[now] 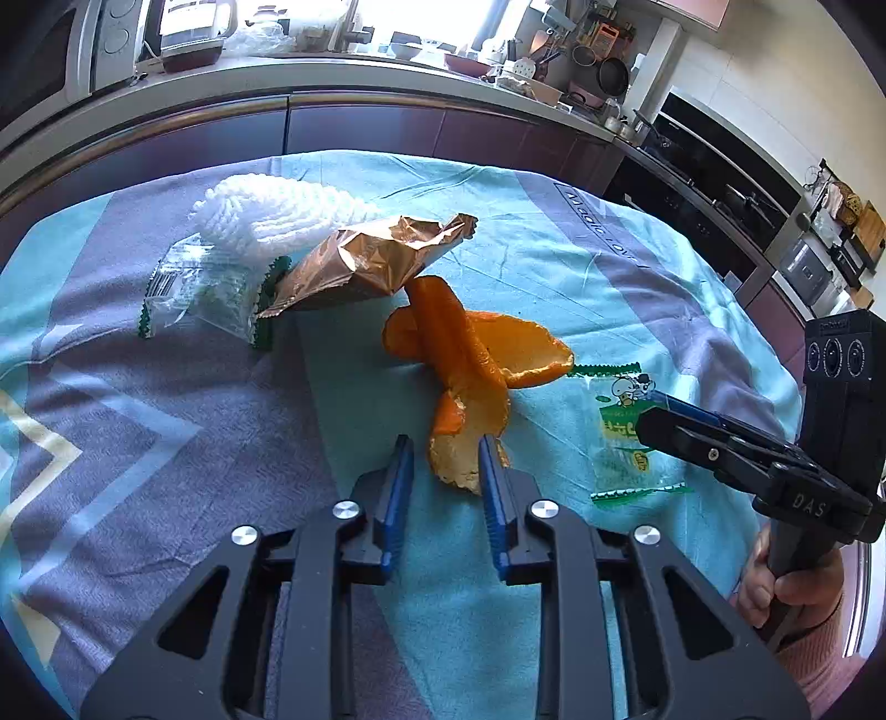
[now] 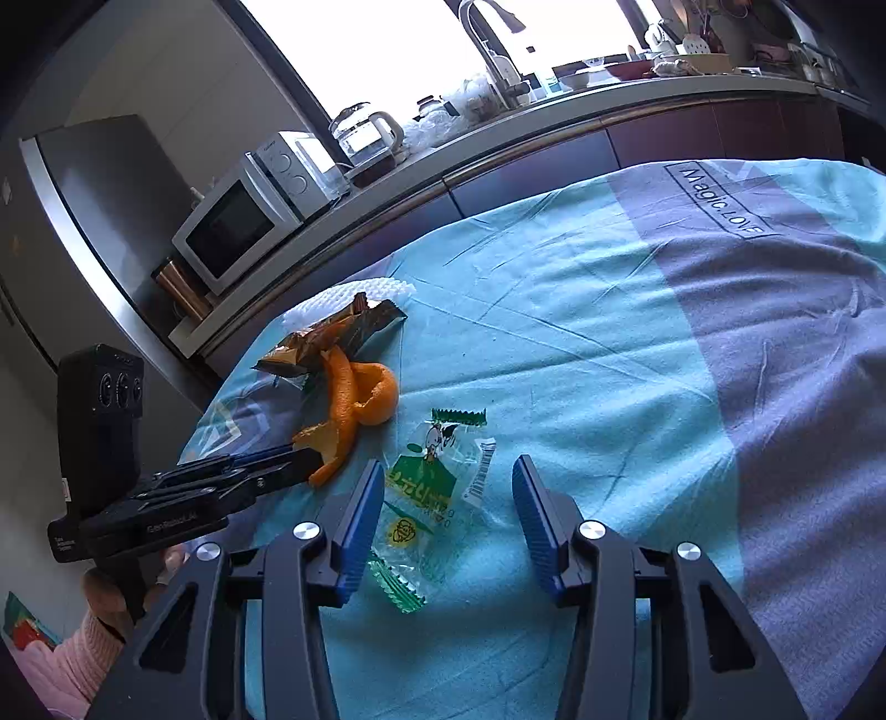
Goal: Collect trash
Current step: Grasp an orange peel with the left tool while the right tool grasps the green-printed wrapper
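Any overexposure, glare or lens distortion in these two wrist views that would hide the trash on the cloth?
Left wrist view: window blown out, counter edge bowed by fisheye, orange peel and copper foil wrapper sharp, foil glinting. Right wrist view: window also blown out, horizon tilted, green candy wrapper clearly readable.

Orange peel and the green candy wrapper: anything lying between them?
Nothing. In the right wrist view, bare teal cloth separates the orange peel from the green candy wrapper; in the left wrist view the wrapper's top edge almost reaches the peel.

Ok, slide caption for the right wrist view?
Right gripper open over green candy wrapper; left gripper at orange peel.
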`<state>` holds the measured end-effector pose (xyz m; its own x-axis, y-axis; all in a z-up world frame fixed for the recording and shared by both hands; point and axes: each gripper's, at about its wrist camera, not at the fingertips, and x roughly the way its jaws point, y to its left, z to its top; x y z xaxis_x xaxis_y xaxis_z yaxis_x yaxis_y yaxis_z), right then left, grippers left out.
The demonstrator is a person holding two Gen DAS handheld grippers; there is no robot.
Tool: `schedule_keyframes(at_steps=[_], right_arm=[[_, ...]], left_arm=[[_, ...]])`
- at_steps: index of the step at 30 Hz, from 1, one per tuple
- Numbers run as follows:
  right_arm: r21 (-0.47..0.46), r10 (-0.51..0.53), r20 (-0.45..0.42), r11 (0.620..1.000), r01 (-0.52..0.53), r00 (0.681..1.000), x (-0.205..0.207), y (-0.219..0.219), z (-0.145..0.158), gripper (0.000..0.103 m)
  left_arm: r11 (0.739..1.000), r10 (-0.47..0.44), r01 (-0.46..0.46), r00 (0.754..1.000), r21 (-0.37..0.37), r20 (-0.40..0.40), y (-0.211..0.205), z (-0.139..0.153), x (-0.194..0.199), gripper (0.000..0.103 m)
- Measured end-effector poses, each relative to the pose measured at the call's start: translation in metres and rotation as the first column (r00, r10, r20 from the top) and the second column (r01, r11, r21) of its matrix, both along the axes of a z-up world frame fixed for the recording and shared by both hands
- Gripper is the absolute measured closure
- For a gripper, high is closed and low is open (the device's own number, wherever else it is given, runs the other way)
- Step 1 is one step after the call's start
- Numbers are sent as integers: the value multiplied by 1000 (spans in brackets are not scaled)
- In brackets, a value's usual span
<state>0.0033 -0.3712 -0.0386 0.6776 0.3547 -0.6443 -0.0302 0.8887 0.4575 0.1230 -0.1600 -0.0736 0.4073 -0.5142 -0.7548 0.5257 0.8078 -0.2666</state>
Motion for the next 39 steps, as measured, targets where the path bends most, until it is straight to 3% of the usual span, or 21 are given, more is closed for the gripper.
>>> schedule_keyframes(at_steps=[4, 10, 24, 39], right_arm=[[7, 15, -10, 1000, -15, 1000, 1, 4, -2, 70], [29, 14, -5, 999, -14, 1000, -1, 2, -2, 87], [50, 19, 77, 998, -23, 997, -15, 2, 28, 90], [65, 188, 138, 978, -199, 972, 0, 70, 48, 90]], left_arm=[[1000, 11, -11, 1000, 9, 6, -3, -1, 1, 94], [1000, 16, -16, 999, 4, 47, 1, 3, -9, 98], [1000, -2, 3, 992, -13, 128, 51, 23, -53, 99], [993, 114, -108, 976, -43, 184, 141, 45, -86, 99]])
